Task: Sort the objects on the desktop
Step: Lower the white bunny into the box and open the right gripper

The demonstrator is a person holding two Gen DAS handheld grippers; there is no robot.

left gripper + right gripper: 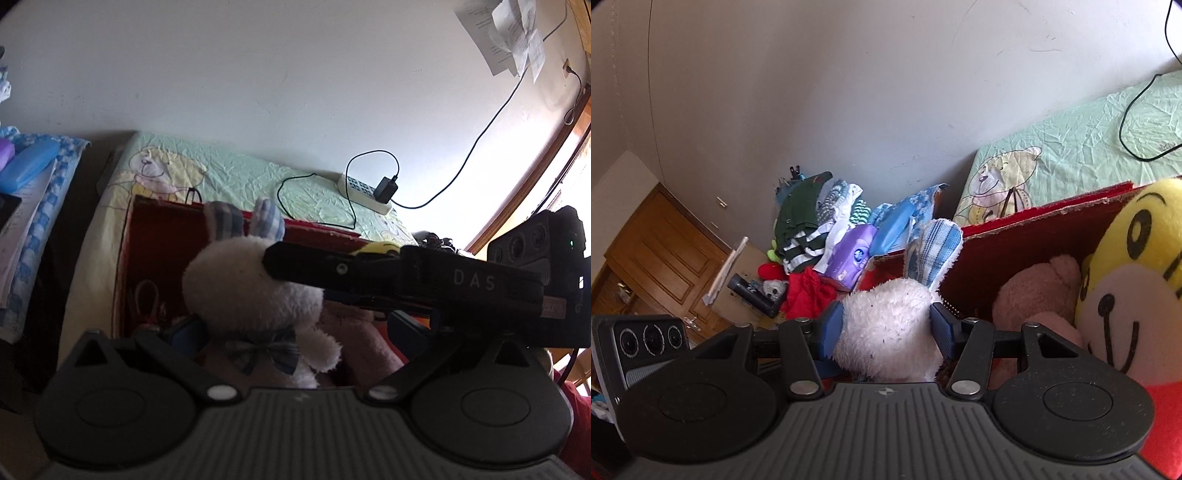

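Observation:
A white plush rabbit [251, 291] with blue plaid ears and a plaid bow tie is upright at the open red box [155, 236]. In the left wrist view my left gripper [295, 328] is open, its blue pads wide apart on either side of the rabbit's body and a pink plush [354, 332]. My right gripper [280, 266] reaches in from the right onto the rabbit's head. In the right wrist view my right gripper [886, 328] is shut on the rabbit [890, 328]. A yellow smiling plush [1134, 288] and the pink plush [1038, 295] lie in the red box [1015, 240].
The box stands on a green sheet with a bear print [240, 173]. A white power strip with a charger and cables [365, 192] lies behind it by the wall. Left of the box are piled clothes, a purple pack [849, 254] and a blue case [29, 166]. A wooden door [657, 251] stands at far left.

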